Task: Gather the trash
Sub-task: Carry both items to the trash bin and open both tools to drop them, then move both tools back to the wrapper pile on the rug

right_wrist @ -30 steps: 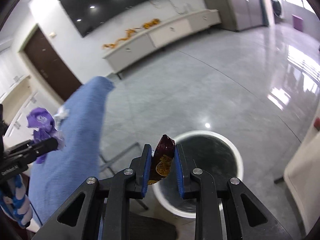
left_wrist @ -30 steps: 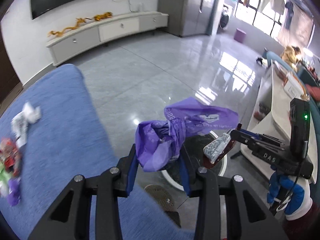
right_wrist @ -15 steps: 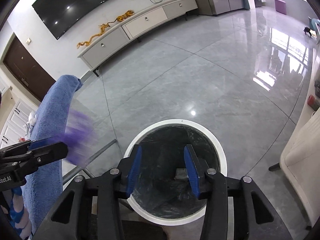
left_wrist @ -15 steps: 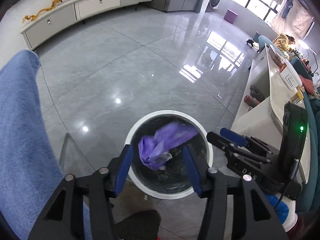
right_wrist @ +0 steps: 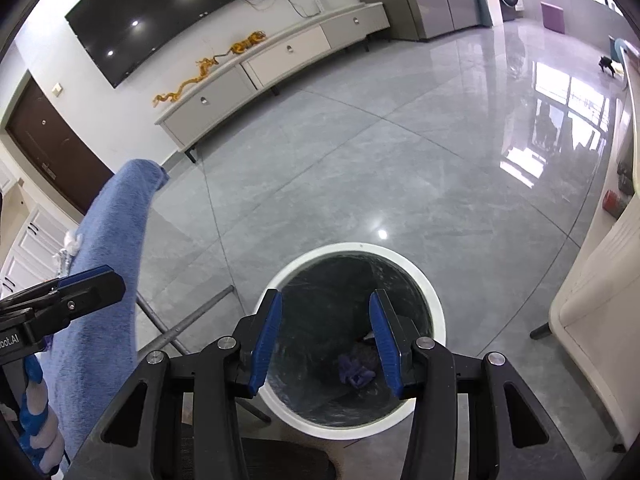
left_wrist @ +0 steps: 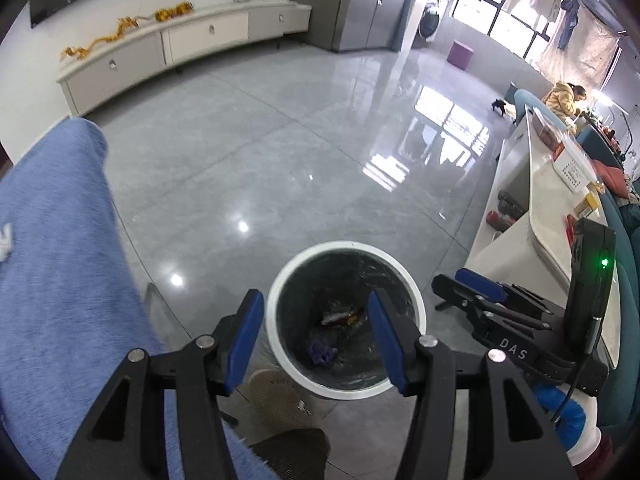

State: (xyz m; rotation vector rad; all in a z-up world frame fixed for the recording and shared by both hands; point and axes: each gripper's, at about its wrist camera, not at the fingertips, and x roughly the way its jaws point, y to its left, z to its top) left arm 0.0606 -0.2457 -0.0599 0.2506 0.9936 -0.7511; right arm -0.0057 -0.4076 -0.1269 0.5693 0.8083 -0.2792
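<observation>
Left gripper (left_wrist: 316,334) and right gripper (right_wrist: 325,338) hung above the white trash bin (left_wrist: 416,292), jaws parted and empty, crumpled purple bag (left_wrist: 322,352) and snack wrapper (left_wrist: 338,317) lay inside the bin, blue-covered surface (left_wrist: 60,260) beside it

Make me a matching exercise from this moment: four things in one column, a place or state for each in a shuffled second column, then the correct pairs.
Things
1. purple wrapper
2. left gripper
3. blue cloth
4. golden ornament

Places or states
A. lies along the top of the long white cabinet
B. covers the surface beside the bin
C. lies at the bottom of the white-rimmed bin
D. open over the bin, nothing between its fingers

Pairs: 1-C, 2-D, 3-B, 4-A
</observation>
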